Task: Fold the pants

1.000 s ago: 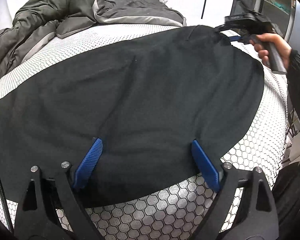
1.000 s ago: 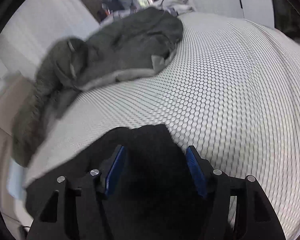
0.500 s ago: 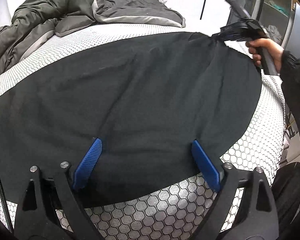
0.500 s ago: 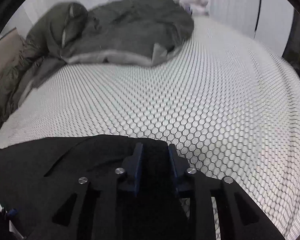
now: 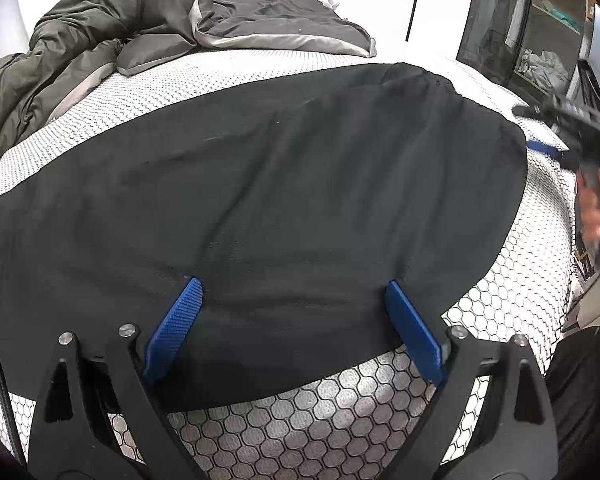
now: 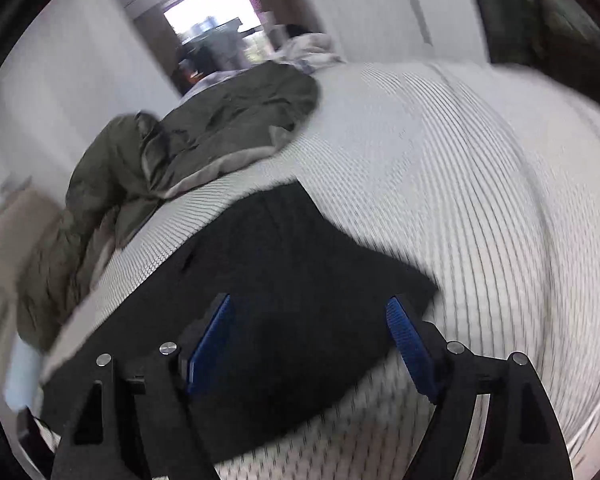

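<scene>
While both ribbed blue fingers [image 5: 178, 320] gape, smooth black pants [image 5: 280, 184] overlie honeycomb mattress [image 5: 300, 420].

— What is the surface?
— A bed [image 5: 500, 312] with a white, hexagon-patterned cover.
— What lies on it?
— Black pants [image 5: 284, 208] spread flat near its front, and a rumpled olive-grey duvet [image 5: 100, 48] further back.
</scene>
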